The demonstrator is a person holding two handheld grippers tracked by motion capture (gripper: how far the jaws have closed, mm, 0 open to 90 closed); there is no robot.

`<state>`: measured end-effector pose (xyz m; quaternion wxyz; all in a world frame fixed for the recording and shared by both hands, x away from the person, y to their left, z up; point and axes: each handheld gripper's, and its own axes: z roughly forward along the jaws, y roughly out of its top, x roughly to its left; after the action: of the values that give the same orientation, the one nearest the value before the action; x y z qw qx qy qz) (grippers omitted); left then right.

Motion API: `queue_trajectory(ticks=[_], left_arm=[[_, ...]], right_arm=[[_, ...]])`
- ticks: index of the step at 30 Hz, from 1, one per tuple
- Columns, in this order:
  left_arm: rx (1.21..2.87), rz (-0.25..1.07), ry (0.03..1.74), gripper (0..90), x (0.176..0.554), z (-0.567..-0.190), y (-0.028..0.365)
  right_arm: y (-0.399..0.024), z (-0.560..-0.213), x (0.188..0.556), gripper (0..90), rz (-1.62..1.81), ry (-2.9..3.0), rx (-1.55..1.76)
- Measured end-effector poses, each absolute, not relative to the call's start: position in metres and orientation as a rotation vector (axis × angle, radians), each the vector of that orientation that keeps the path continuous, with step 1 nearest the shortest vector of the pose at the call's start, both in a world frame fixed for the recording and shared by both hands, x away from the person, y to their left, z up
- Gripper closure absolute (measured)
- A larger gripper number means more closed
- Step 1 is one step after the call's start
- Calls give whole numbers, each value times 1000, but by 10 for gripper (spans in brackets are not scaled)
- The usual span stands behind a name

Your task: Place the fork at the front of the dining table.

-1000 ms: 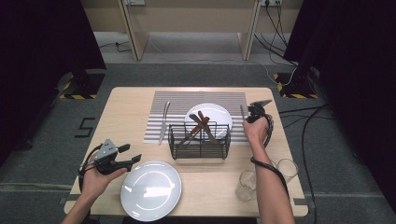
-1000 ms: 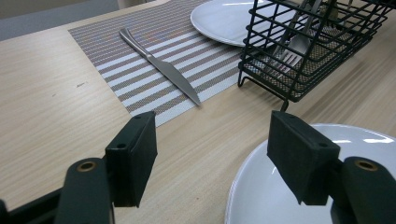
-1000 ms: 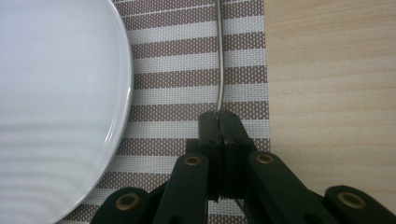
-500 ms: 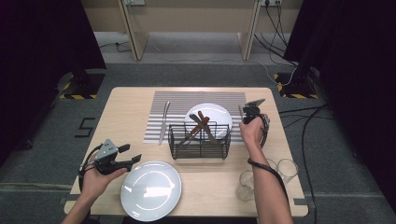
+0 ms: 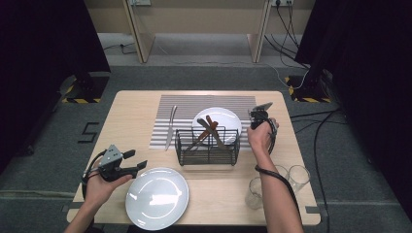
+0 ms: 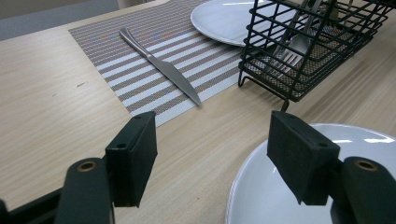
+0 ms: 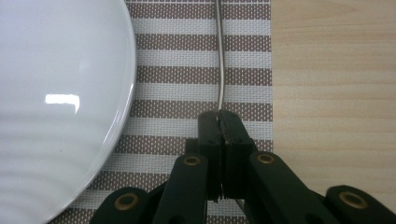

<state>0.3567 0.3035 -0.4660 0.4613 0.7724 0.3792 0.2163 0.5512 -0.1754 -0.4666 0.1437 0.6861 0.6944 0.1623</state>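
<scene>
White plates: 2; glasses: 2; right claw pinching utensil handle; left claw spread, empty.

A thin silver utensil handle, slightly curved, lies along the striped mat, just beside the white plate

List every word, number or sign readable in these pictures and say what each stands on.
"5": a dark mark that reads like this digit, on the grey floor left of the table.
Black-and-yellow hazard stripes, without wording, on the floor by the dark stand.
No readable text on the plates, basket, cutlery, glasses or grippers.
</scene>
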Motion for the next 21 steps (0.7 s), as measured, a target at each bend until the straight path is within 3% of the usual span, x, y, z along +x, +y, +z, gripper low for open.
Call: queue_trajectory(ticks=[12, 21], left_arm=[[1903, 530, 930, 329, 357, -466, 303], [1902, 531, 930, 329, 357, -466, 303]], right_arm=[[-170, -470, 550, 801, 499, 2029, 1984], [-168, -467, 551, 791, 529, 2037, 2002]])
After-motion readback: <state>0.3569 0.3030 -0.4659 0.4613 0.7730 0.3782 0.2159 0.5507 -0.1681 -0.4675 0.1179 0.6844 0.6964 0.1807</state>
